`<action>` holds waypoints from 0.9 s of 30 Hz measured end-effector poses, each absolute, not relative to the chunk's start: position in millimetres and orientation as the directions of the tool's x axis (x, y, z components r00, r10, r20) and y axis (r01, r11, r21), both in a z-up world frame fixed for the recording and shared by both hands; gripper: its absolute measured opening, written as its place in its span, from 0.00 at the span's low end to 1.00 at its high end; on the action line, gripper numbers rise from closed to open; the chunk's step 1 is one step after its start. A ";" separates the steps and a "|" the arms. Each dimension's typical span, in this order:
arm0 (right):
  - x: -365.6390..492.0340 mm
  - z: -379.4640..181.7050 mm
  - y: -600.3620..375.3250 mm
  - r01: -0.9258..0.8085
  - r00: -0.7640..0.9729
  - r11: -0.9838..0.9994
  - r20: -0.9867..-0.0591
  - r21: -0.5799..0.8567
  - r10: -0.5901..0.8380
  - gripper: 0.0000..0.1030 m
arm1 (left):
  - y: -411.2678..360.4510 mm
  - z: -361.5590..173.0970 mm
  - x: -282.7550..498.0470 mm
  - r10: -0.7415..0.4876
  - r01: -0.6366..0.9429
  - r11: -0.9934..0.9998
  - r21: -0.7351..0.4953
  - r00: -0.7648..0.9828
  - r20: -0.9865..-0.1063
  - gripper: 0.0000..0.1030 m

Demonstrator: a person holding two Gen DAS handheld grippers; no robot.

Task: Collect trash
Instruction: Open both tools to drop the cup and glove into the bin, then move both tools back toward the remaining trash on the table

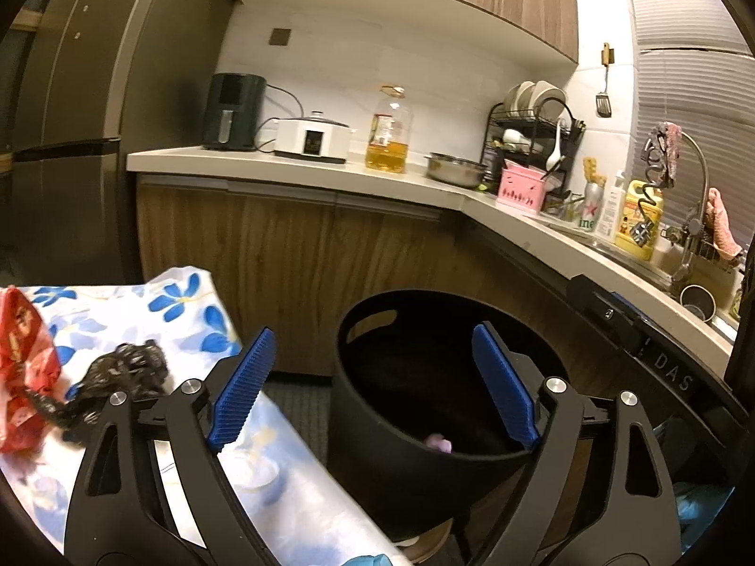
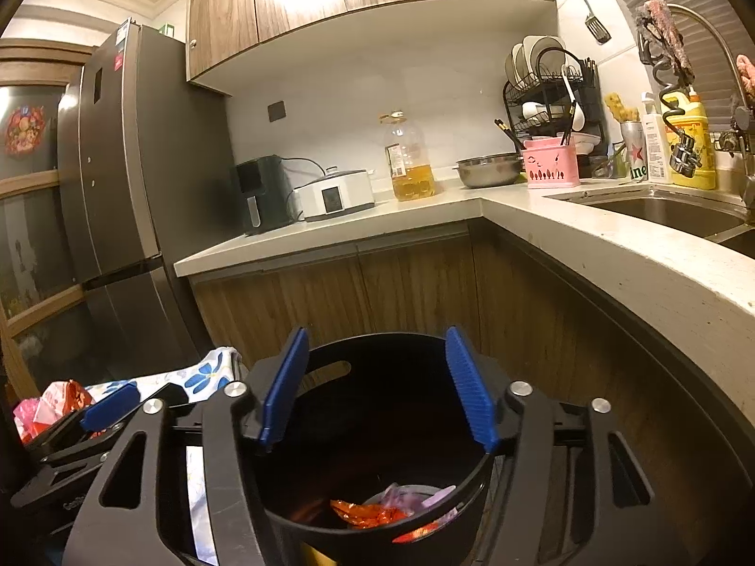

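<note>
Hovering over a black trash bin (image 2: 377,424) on a kitchen floor, the right gripper (image 2: 377,387) stands with its blue ribbed pads well apart and nothing between them. Below, on the bin's bottom, lie an orange-red wrapper (image 2: 373,514) and a pale purple scrap (image 2: 410,497), touching one another. The pads press on neither; both pieces rest loose inside the bin.

The left gripper (image 1: 375,387) is spread wide, its blue pads clear of everything. One finger (image 1: 245,387) hangs over the edge of a table covered in a white cloth with blue flowers (image 1: 188,311); the other sits in front of the bin's open mouth (image 1: 368,320), where the same purple scrap (image 1: 439,443) shows just inside the near rim. It holds nothing.

More trash waits on the flowered cloth: a crumpled black plastic bag (image 1: 118,372) lies just beside the left gripper's outer frame, and a red-and-white wrapper (image 1: 23,363) lies against it at the picture's left edge. Whether the black bag touches the gripper's frame cannot be told, since the frame covers part of it.

From the right wrist's view the left gripper's blue pad (image 2: 108,408) shows at lower left, near the red wrapper (image 2: 61,401).

Behind the bin run wood-fronted cabinets under a pale counter (image 2: 424,207) carrying a bottle of cooking oil (image 2: 410,160), a steel bowl (image 2: 488,170) and a dish rack (image 2: 547,89). A dark refrigerator (image 2: 122,155) stands to the left.
</note>
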State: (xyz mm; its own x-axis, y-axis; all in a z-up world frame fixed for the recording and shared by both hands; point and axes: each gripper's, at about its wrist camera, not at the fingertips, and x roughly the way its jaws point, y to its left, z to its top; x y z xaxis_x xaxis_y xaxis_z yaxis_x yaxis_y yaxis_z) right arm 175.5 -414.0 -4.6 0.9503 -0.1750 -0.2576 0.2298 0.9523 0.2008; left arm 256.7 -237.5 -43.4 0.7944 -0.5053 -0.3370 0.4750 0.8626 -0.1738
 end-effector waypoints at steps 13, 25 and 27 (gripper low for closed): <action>146.6 0.8 -380.1 0.201 0.959 0.962 -0.238 0.186 -0.154 0.70 | -186.9 -46.6 218.7 -0.369 0.347 0.929 -0.127 0.859 -0.355 0.86; 122.3 -1.9 -329.4 0.118 0.968 0.969 -0.244 0.219 -0.063 0.70 | -98.7 -50.6 175.9 -0.168 0.142 0.985 -0.100 0.922 -0.348 0.86; 119.8 -2.8 -318.9 0.098 0.969 0.970 -0.243 0.224 -0.041 0.70 | -79.9 -52.5 169.1 -0.134 0.102 0.989 -0.109 0.928 -0.348 0.86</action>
